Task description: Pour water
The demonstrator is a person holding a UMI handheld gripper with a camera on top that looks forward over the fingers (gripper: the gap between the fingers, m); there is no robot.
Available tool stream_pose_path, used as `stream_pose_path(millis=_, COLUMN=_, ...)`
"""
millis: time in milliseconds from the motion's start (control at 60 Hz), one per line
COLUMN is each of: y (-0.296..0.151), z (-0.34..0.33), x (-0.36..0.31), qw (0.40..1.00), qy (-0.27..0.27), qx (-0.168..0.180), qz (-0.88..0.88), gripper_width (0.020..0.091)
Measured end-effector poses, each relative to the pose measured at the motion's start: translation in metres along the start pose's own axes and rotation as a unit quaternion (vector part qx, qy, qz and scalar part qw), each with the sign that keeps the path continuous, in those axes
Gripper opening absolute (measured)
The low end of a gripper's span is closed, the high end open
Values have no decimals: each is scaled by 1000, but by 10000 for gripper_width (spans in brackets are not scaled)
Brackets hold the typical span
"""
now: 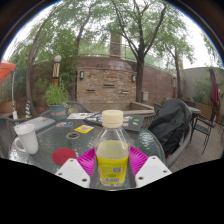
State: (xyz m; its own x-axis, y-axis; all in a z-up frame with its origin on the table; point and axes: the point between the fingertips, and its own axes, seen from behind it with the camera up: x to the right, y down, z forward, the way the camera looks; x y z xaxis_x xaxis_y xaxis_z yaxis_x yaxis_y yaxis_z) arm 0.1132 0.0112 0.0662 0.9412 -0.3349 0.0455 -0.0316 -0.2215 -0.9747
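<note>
Gripper: fingers spread part-way, pink pads pressed against both sides of a clear bottle with yellow label and white cap. Bottle upright, held between the fingers at the near edge of the round glass desk. White cup toward desk's left edge.

Tool: two white angular fingers (magenta pads on inner faces).

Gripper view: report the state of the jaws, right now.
Gripper: jaws closed on the bottle, one pink pad at each side of it, pressing on its lower body; the bottle is upright above the glass table.
</note>
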Motion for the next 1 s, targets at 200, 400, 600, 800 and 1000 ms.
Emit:
stream_pose_path(millis=200, y=5, z=0, x=1, qw=998, qy=-7, qx=-49, qz=-28, gripper_width=369)
stream_pose_path(millis=400, y=-37, z=2, x=-40, qw=977, qy=-37, qx=-71, qz=-197, gripper_width=368)
stream_pose_path(millis=600, y=-73, z=9, x=-134, qw=858, qy=-56, qx=-38, qz=-509, gripper_width=368)
stream_pose_path(millis=800, y=-104, z=25, x=-187, qw=623, qy=-11, qx=-1, qz=-783, gripper_width=367)
stream_pose_path(millis=1000, y=-118, z=24, x=-204, qw=423, qy=23, qx=-5, qz=-906, gripper_width=367)
